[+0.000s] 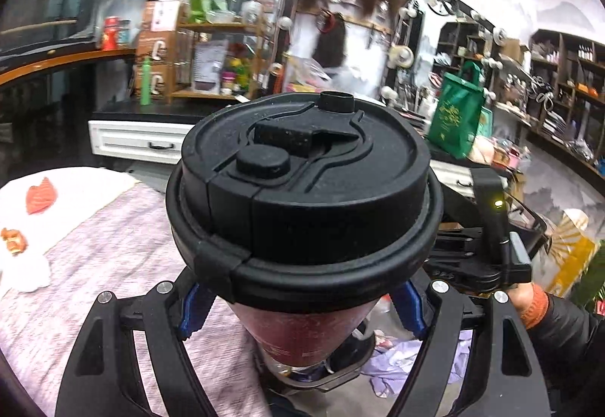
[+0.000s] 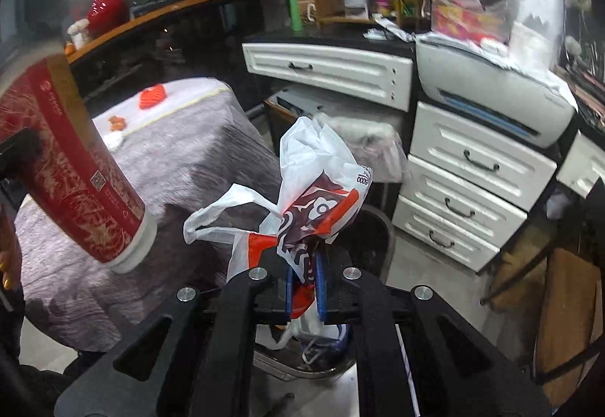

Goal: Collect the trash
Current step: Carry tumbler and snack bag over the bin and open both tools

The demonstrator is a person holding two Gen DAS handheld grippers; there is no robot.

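Note:
My left gripper (image 1: 302,311) is shut on a red paper cup (image 1: 302,337) with a black lid (image 1: 302,186) that fills the left wrist view; its blue pads (image 1: 191,311) press on both sides just under the lid. In the right wrist view the same cup (image 2: 75,171) hangs tilted at the left, above the table's edge. My right gripper (image 2: 305,284) is shut on a crumpled white, orange and brown plastic bag (image 2: 314,190). Both grippers hover over a metal-rimmed bin (image 2: 276,364) with trash in it, whose rim (image 1: 340,377) also shows under the cup.
A table with a pinkish cloth (image 2: 170,167) carries an orange wrapper (image 2: 153,95), a small brown scrap (image 2: 117,121) and a white tissue (image 2: 113,141). White drawers (image 2: 465,190) and a printer (image 2: 491,95) stand to the right. A dark round bin (image 2: 374,235) sits behind the bag.

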